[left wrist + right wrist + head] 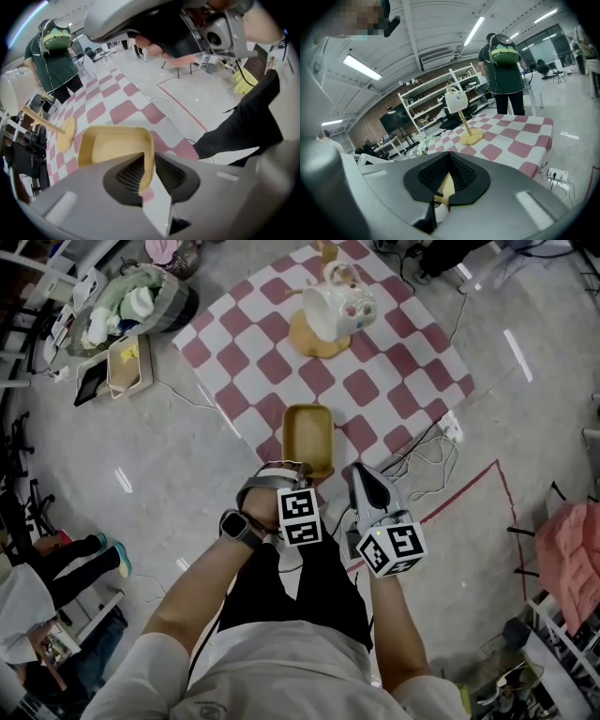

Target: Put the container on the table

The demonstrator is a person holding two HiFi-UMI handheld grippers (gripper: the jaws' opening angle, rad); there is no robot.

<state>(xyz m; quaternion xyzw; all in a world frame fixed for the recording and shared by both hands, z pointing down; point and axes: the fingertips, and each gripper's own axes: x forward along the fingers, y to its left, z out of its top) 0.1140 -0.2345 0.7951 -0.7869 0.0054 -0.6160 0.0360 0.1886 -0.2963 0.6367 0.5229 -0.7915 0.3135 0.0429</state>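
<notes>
Currently, the left gripper (283, 472) clamps the yellow container's (307, 435) wall over the table (375, 388) edge; the right gripper (362, 480) hangs alongside, jaws together.

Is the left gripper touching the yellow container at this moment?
Touching. The left gripper view shows the left gripper shut on a wall of the yellow container, with one jaw pressed on each side of it.
</notes>
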